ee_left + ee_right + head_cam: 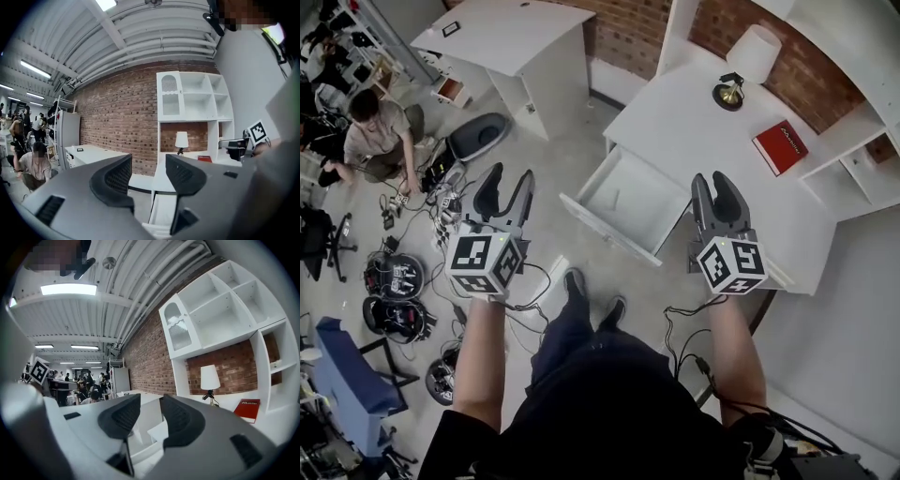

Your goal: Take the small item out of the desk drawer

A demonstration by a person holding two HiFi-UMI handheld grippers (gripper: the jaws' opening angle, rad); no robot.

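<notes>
The white desk (703, 131) has its drawer (630, 199) pulled out toward me. The drawer's inside looks pale and bare, and I cannot make out a small item in it from the head view. My left gripper (508, 180) hangs over the floor to the left of the drawer. It is open with nothing between its fingers (115, 180). My right gripper (713, 184) is held over the desk's near edge, just right of the drawer. It is open with a narrower gap and holds nothing. The left gripper view shows my right gripper (234, 146) out at the right.
A white lamp (750, 58) and a red book (780, 147) sit on the desk, with white shelves (862, 155) at the right. A second white desk (511, 42) stands back left. A person (377, 131) sits on the floor among cables and gear (398, 281).
</notes>
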